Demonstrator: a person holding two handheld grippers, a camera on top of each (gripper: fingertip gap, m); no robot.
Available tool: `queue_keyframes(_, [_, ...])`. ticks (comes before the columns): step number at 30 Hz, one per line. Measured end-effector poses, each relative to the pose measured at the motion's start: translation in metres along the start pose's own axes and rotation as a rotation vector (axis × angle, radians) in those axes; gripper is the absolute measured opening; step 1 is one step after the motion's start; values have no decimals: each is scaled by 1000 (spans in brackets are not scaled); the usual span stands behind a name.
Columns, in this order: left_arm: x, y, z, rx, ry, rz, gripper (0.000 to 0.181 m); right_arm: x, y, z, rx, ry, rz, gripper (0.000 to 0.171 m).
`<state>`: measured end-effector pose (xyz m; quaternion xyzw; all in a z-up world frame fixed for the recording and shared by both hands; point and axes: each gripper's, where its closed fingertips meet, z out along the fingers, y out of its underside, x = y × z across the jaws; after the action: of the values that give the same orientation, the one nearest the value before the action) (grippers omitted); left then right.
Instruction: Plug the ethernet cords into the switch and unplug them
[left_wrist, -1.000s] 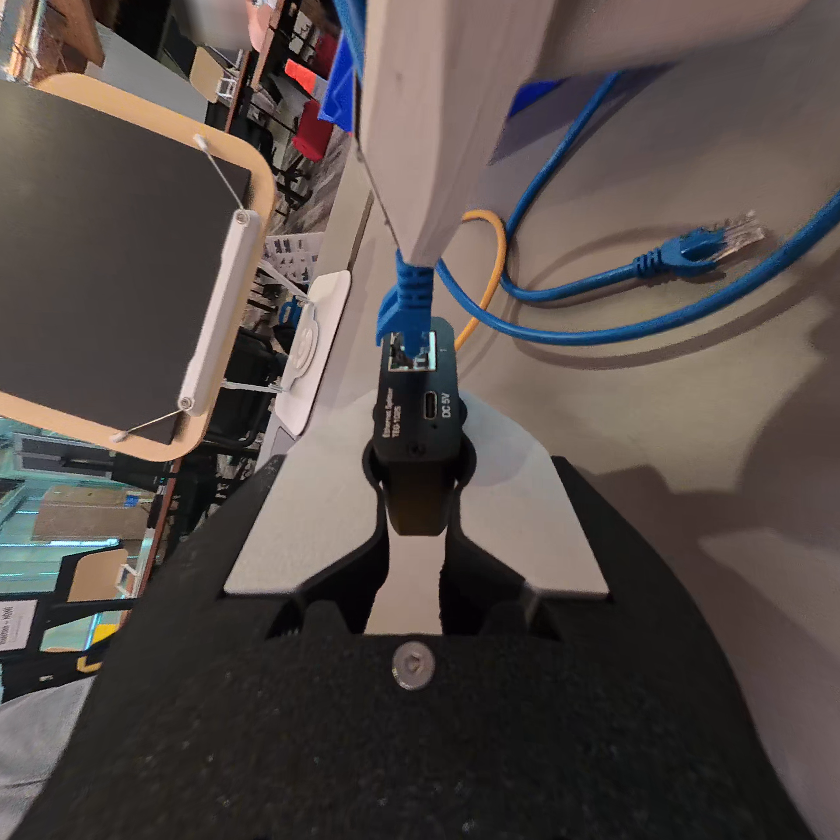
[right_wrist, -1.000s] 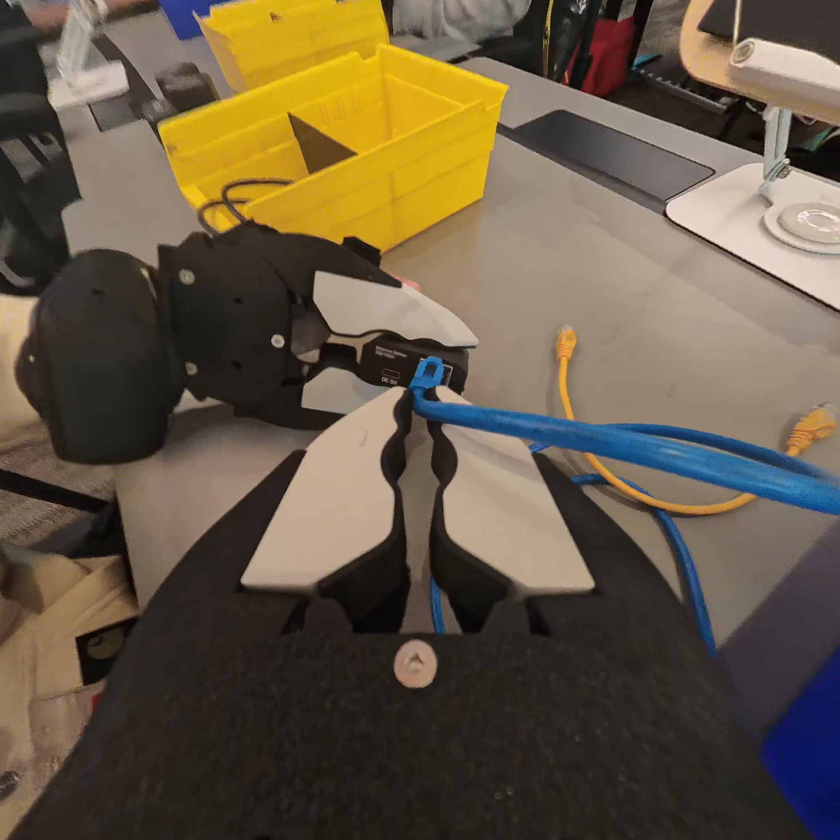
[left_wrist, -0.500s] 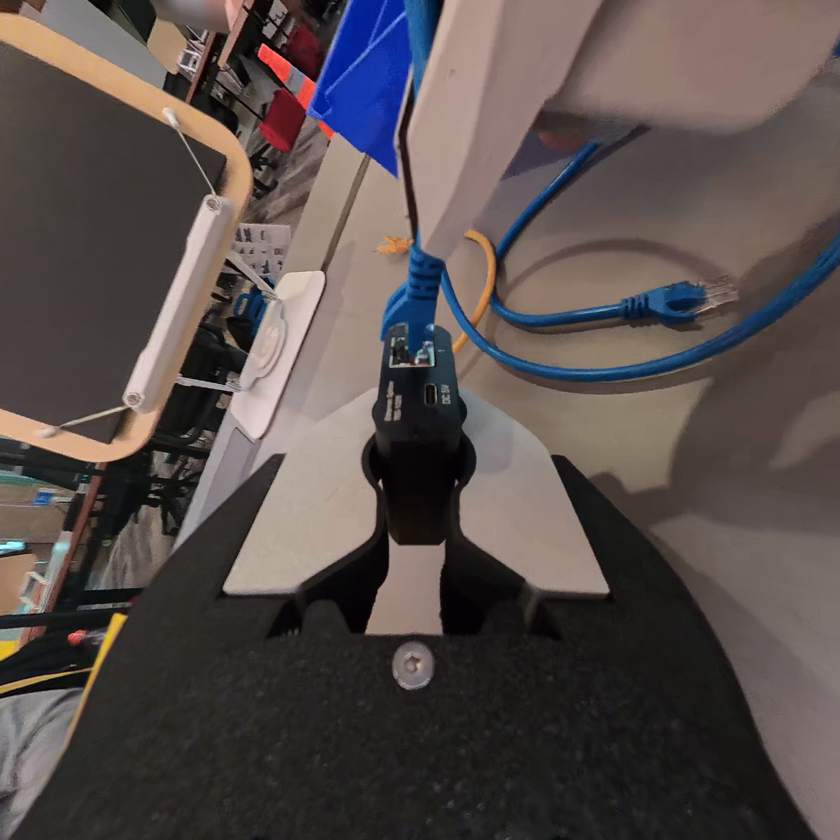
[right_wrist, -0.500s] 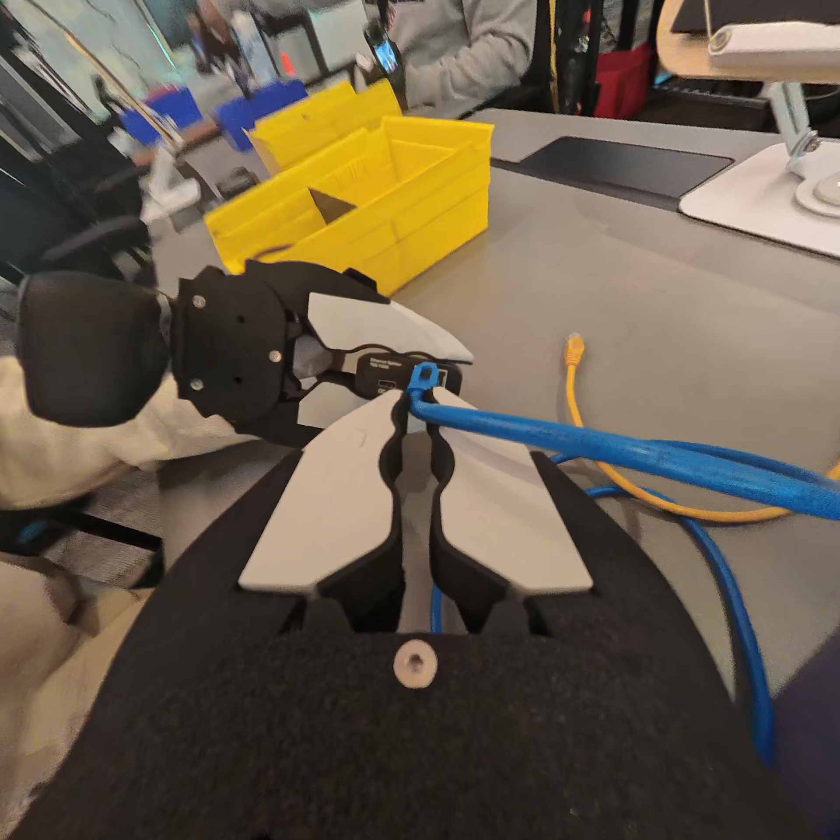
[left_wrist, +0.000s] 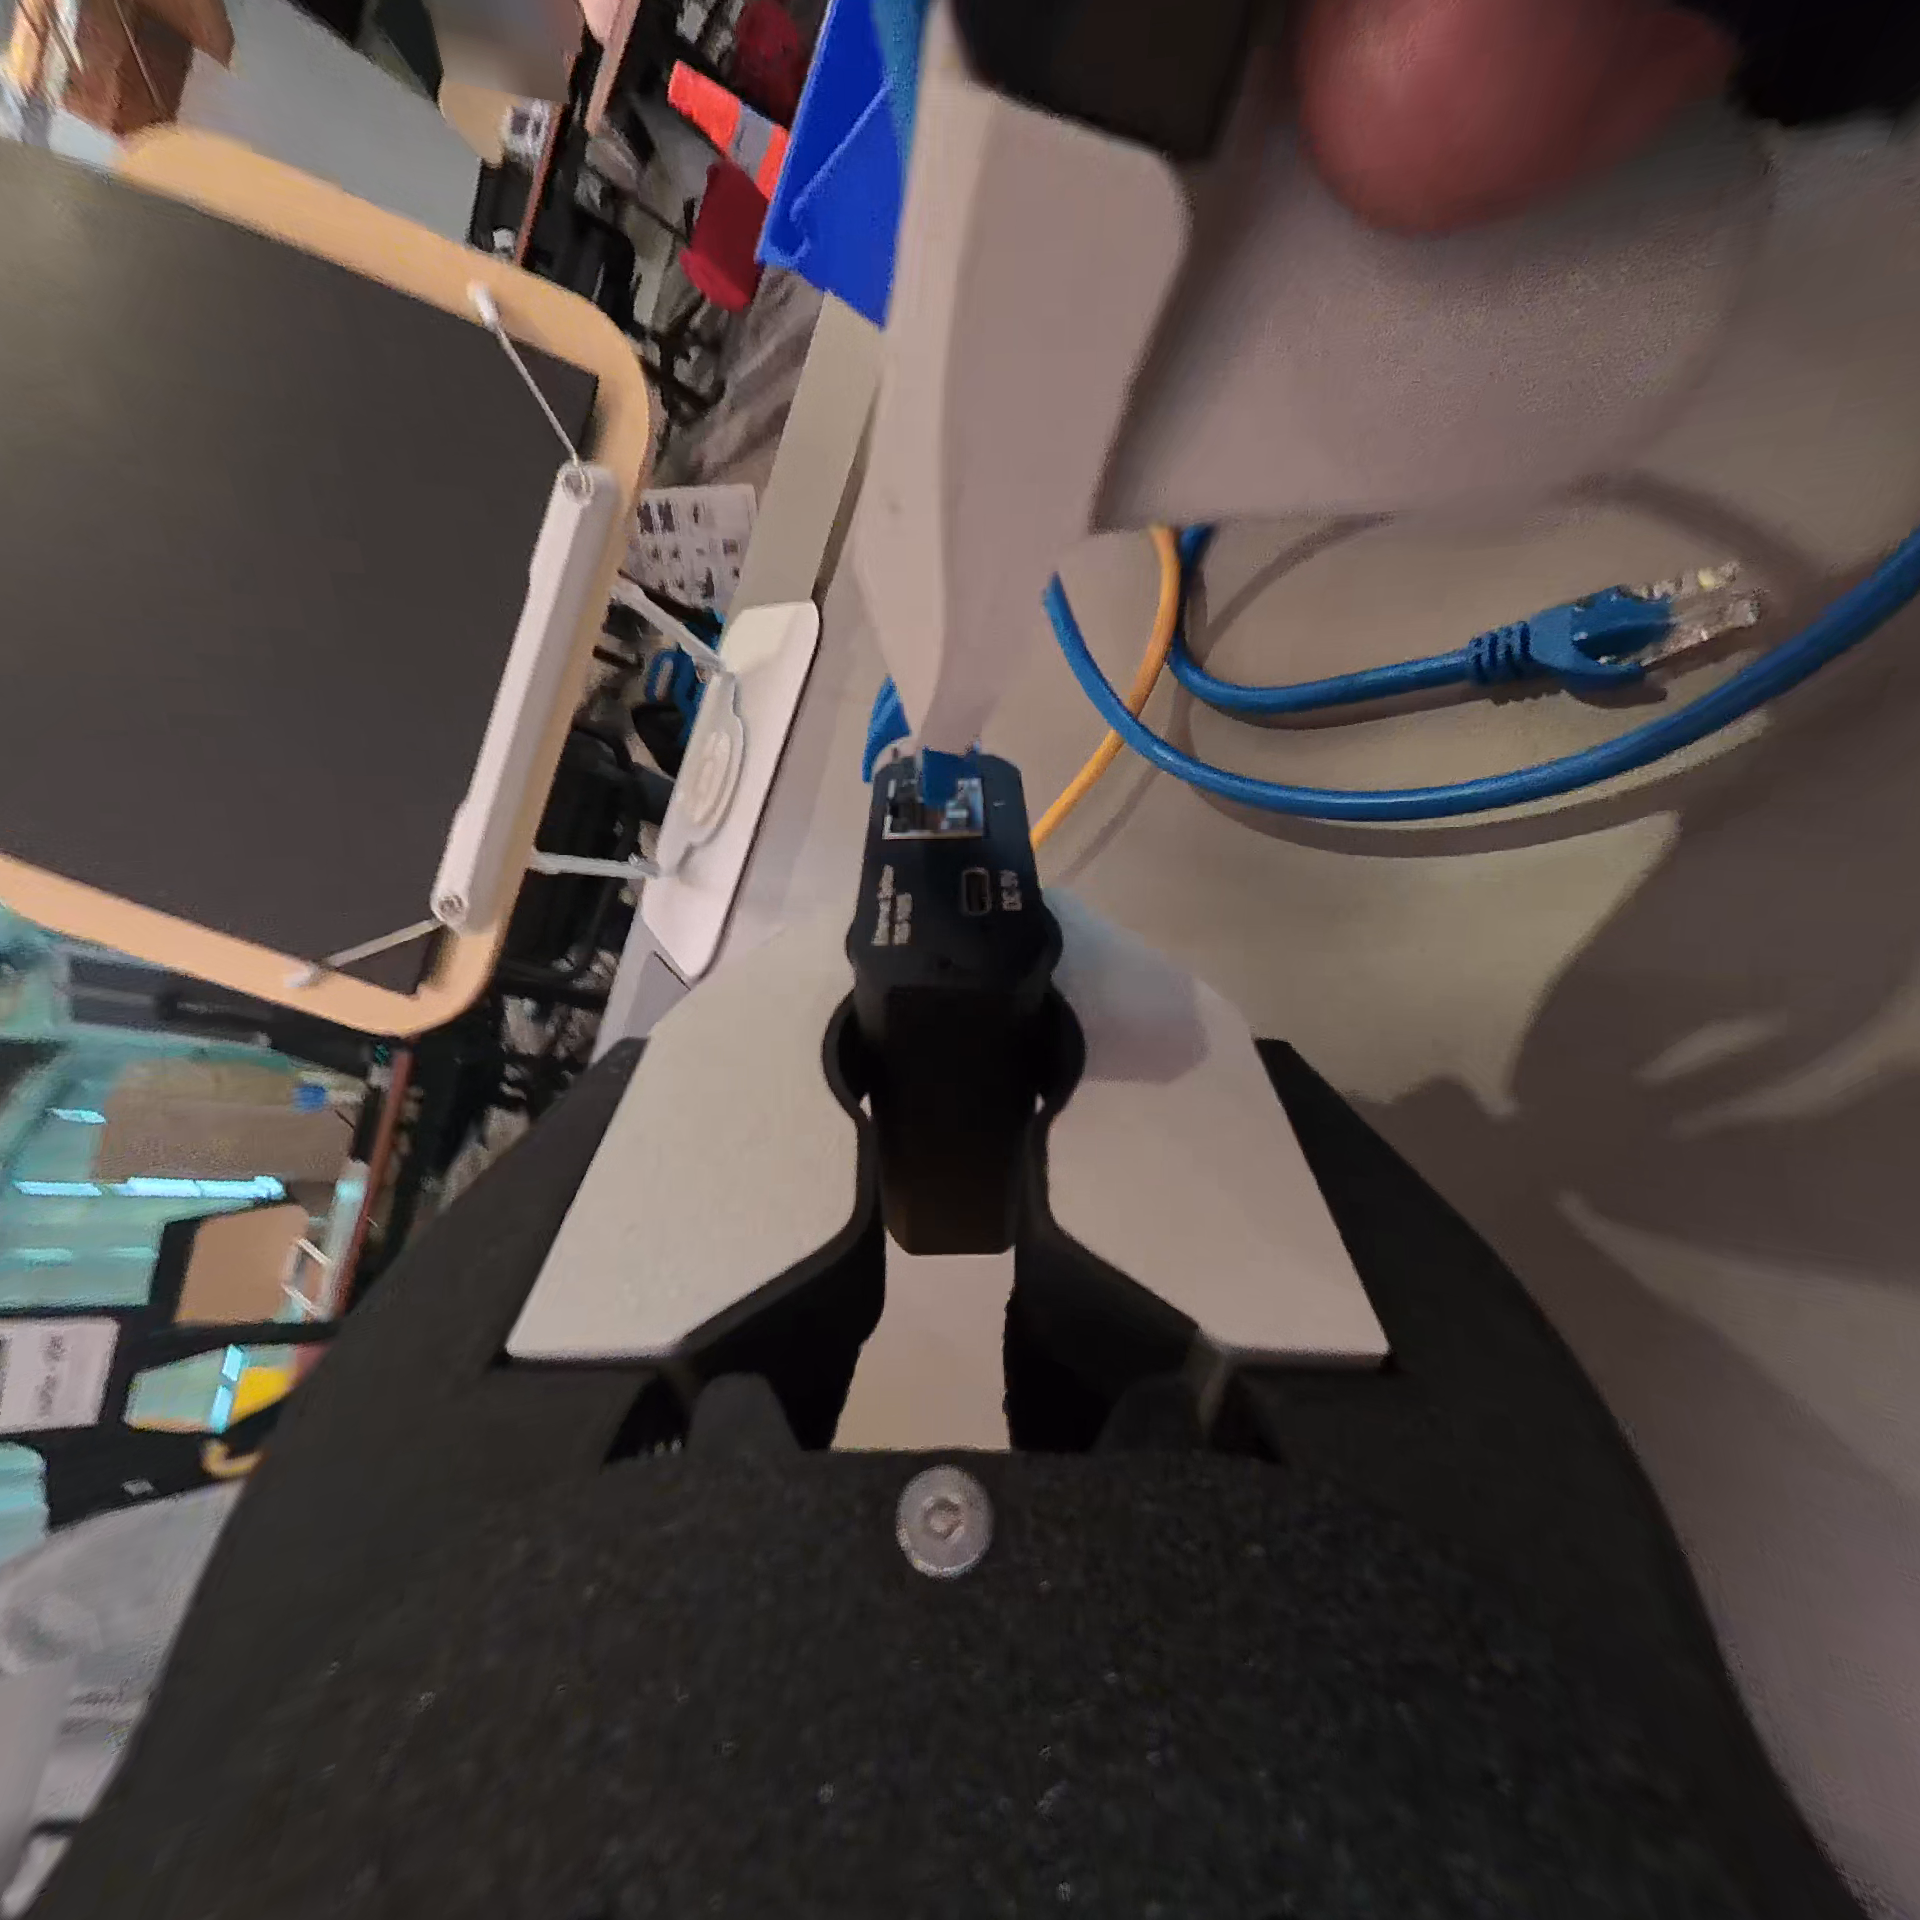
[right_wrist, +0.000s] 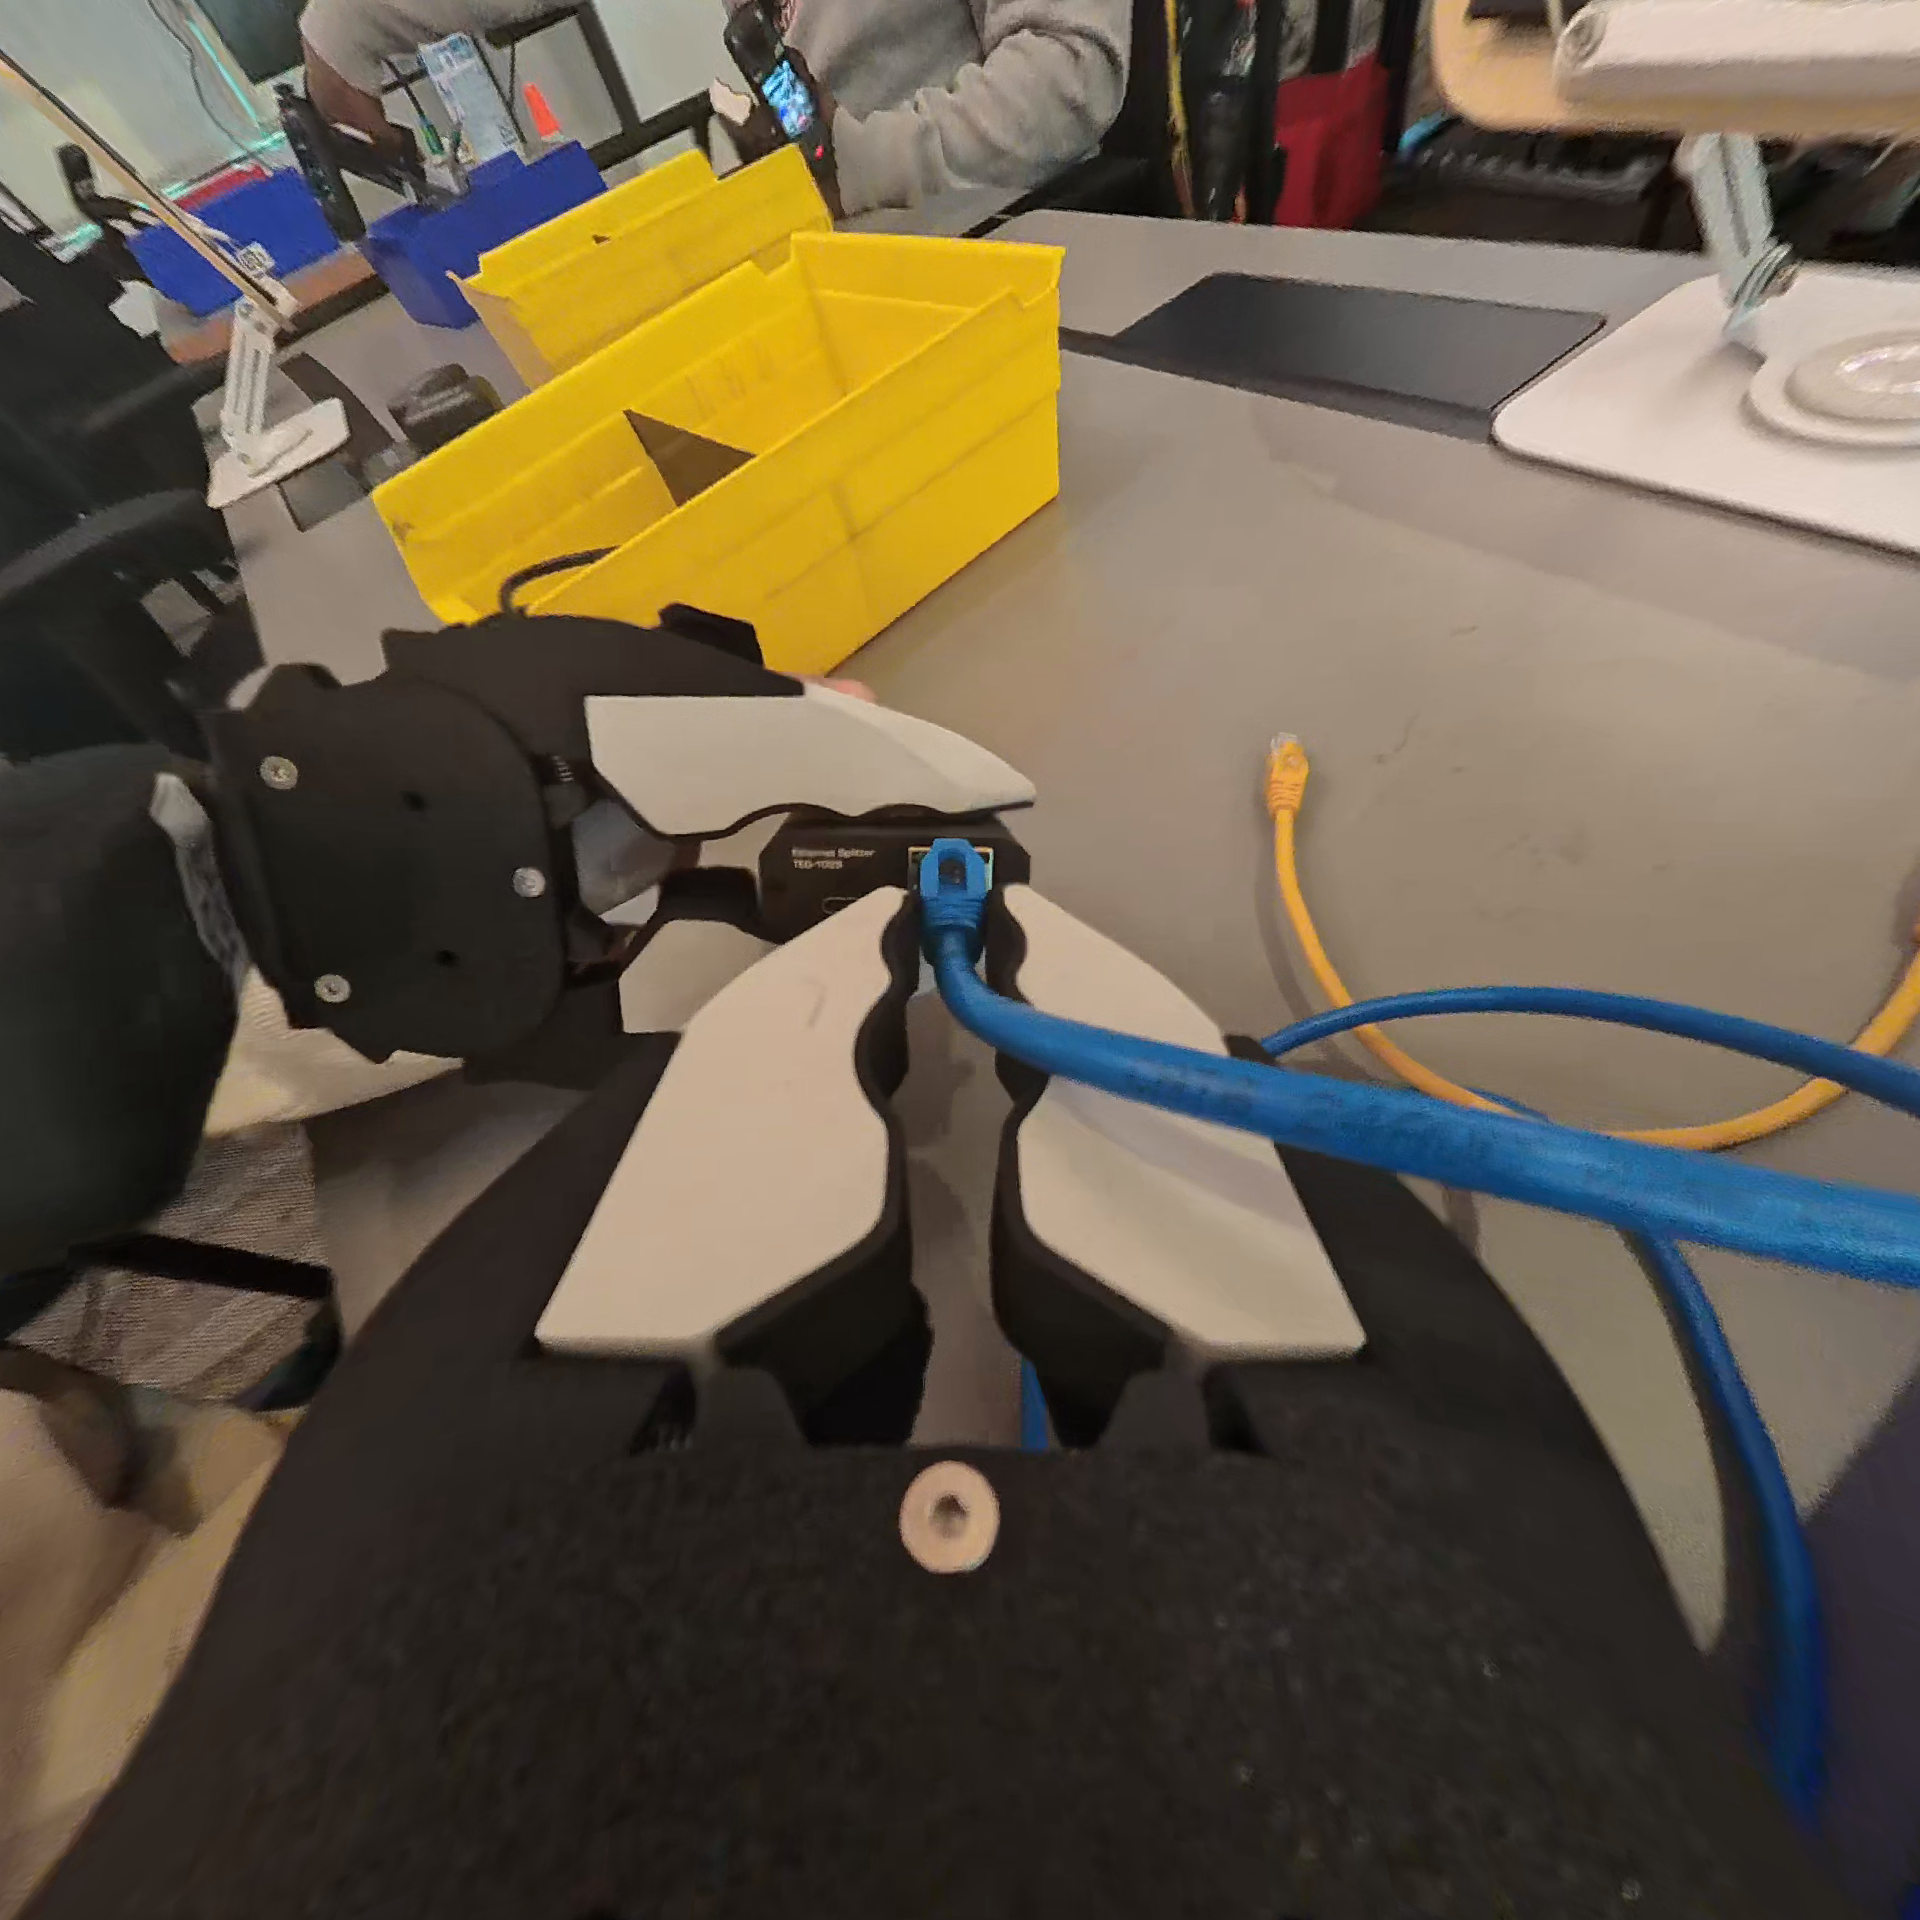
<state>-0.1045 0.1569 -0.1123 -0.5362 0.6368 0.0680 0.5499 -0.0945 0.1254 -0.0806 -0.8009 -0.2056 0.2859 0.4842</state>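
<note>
Grey bench (left_wrist: 1558, 1351) filling the left wrist view: left tongs (left_wrist: 951, 1049) are clenching the black switch (left_wrist: 951, 894), white lettering on its face. Right wrist view: right tongs (right_wrist: 951, 925) are sitting parted around the blue ethernet cord (right_wrist: 1299, 1101), plug (right_wrist: 951, 878) seated in the switch's port; yellow cord (right_wrist: 1309, 935) lying loose nearby.

Yellow bins (right_wrist: 831, 457) on grey table (right_wrist: 1455, 665), dark mat (right_wrist: 1340, 338), white stand base (right_wrist: 1714, 416) — perhaps a lamp's, blue bins (right_wrist: 249, 223) behind.
</note>
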Motion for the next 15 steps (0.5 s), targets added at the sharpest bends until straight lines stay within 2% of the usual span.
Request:
queue_keyframes(3, [-1,-2,-3,29,-24,121,25,-2,4,0,-43,-56,78,12])
queue_keyframes(8, [0,-4,-4,50,-14,120,24,-4,5,-2,-132,-72,-63,12])
queue_keyframes(13, [0,-6,-2,60,-31,112,24,-2,6,0,-126,-59,-78,12])
queue_keyframes(15, [-2,-10,-2,69,-28,84,24,0,1,-1,-56,-111,11,12])
